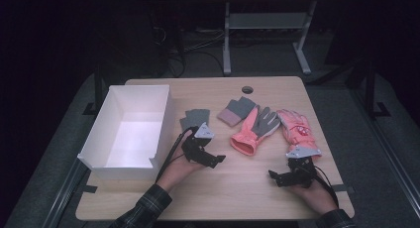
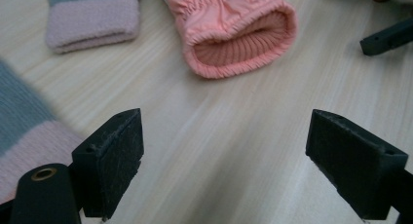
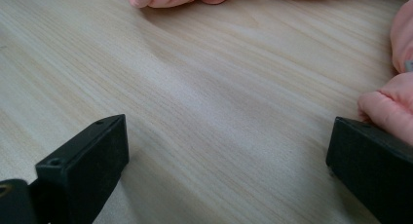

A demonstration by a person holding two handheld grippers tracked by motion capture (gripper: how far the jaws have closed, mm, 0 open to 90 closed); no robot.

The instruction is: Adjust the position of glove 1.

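Left gripper view puts the pink glove (image 2: 234, 34) straight ahead of the left gripper (image 2: 224, 160), its ribbed cuff mouth facing the jaws, which stand spread wide with bare table (image 2: 219, 136) between them. A grey and pink knit glove (image 2: 92, 19) lies ahead of the left-hand jaw. The right gripper (image 3: 224, 170) is likewise released over bare wood, a second pink glove (image 3: 397, 112) just beside one jaw. Beyond the left gripper's outer side sits a white box (image 1: 130, 131).
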